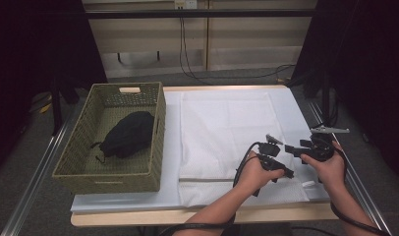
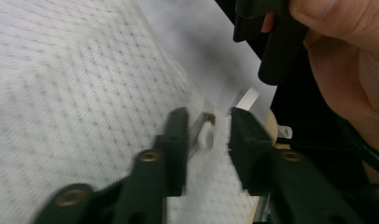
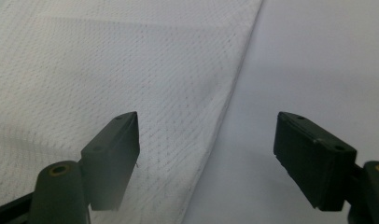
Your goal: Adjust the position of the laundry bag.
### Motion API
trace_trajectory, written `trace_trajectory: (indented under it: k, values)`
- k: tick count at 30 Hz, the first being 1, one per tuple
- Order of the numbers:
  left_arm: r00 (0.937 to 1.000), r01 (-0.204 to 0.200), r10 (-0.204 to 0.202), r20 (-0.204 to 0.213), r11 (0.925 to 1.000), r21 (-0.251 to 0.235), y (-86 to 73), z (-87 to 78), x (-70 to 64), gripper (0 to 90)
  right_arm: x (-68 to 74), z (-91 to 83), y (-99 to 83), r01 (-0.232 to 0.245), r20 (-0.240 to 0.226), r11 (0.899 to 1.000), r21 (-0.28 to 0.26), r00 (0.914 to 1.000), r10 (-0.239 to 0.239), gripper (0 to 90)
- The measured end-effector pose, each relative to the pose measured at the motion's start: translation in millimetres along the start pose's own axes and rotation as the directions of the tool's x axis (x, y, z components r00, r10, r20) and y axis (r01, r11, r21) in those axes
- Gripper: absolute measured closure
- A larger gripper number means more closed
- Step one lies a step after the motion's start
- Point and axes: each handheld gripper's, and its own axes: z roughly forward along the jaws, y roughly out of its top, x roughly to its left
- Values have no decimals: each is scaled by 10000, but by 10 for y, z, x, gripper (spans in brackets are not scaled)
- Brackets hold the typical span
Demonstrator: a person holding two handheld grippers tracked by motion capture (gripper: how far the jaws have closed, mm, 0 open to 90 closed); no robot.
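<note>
**White mesh bag flat on the table, both my grippers at its near right corner**

The white mesh bag [image 1: 227, 137] lies spread flat on the pale sheet [image 1: 173, 147] that covers the table, its long side running away from me. A zipper seam crosses it near my end, and the small white zipper pull [image 2: 206, 136] sits at the bag's near right corner, by the edge of the cloth.

My left gripper [image 1: 278, 169] is down at that corner. In the left gripper view its two black jaws stand a narrow gap apart, one on each side of the pull; the pull lies between them, close to one jaw, and I cannot tell whether either jaw touches it. The jaws are not closed on it.

My right gripper [image 1: 298, 149] is just beyond the left one, over the bag's right edge. In the right gripper view its jaws stand wide apart and hold nothing: one hangs over the mesh, the other over the bare sheet, with the bag's edge running between them.

My right hand [image 2: 351, 60] shows close by in the left gripper view.

Off to my left, beside the sheet, stands a green woven basket [image 1: 156, 147] with a black bundle of cloth [image 1: 128, 133] lying in it, well apart from the bag's corner.
</note>
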Motion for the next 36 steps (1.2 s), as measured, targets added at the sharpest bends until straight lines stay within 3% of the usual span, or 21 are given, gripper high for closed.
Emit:
trace_trajectory:
  k: [1,3,6,11,15,22,25,33,34,36]
  values:
    - [10000,0,0,0,10000,0,0,0,0,846,0,0,0,0,0,10000,0,10000,0,231]
    - [9997,98,-101,215,9999,136,4,11,11,863,2,1,0,18,-19,10000,23,10000,-18,231]
    - [9984,437,-435,370,9990,-43,-1,-83,33,866,8,-8,0,0,-125,10000,22,9999,0,232]
    - [9986,351,-343,396,9992,-201,29,-273,88,866,25,-15,16,-131,-320,9999,32,9994,132,237]
    - [9983,515,-503,303,9978,-414,27,-433,166,866,91,-46,54,-538,-758,9985,92,9956,544,257]
    - [9982,583,-575,147,9960,-674,27,-542,237,866,206,-97,87,-1063,-1008,9933,463,9888,1105,279]
    - [9986,520,-519,41,9963,-683,32,-562,245,867,220,-102,89,-1105,-1082,9924,540,9874,1158,282]
    - [9964,811,-829,-165,9925,-917,45,-676,320,867,301,-103,94,-1266,-1464,9883,854,9795,1382,310]
    - [9950,981,-995,-83,9897,-1040,44,-702,345,866,320,-100,95,-1327,-1583,9864,971,9764,1469,318]
    - [9956,901,-922,-147,9905,-1043,45,-717,363,866,336,-91,94,-1397,-1685,9846,1049,9733,1561,320]
